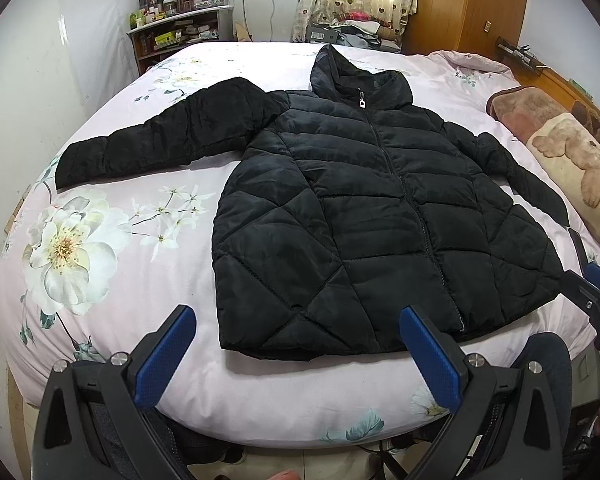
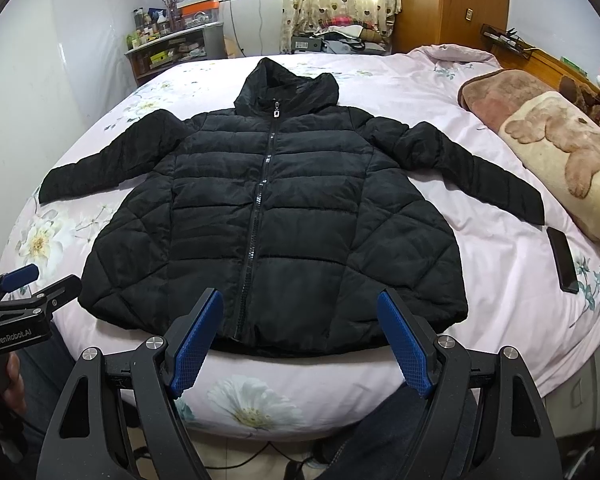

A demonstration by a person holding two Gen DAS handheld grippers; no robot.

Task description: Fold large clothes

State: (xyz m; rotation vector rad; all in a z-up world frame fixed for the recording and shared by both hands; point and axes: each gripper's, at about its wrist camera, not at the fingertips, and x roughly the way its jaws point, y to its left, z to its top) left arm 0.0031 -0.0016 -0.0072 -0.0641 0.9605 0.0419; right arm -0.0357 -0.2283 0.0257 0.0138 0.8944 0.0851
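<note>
A black quilted hooded jacket [image 1: 364,216] lies flat and zipped on the bed, front up, hood at the far end, both sleeves spread out. It also shows in the right wrist view [image 2: 268,232]. My left gripper [image 1: 298,320] is open and empty, hovering just before the jacket's near hem, left of the zipper. My right gripper [image 2: 300,304] is open and empty, over the near hem at the zipper. Each gripper shows at the edge of the other's view: the right gripper [image 1: 592,284] and the left gripper [image 2: 40,280].
The bed [image 1: 148,280] has a pink floral sheet. A dark phone [image 2: 563,260] lies on the sheet right of the jacket. A bear-print pillow [image 2: 560,152] and blanket lie at the right. A cluttered shelf [image 2: 172,48] and wooden wardrobe [image 2: 452,4] stand behind.
</note>
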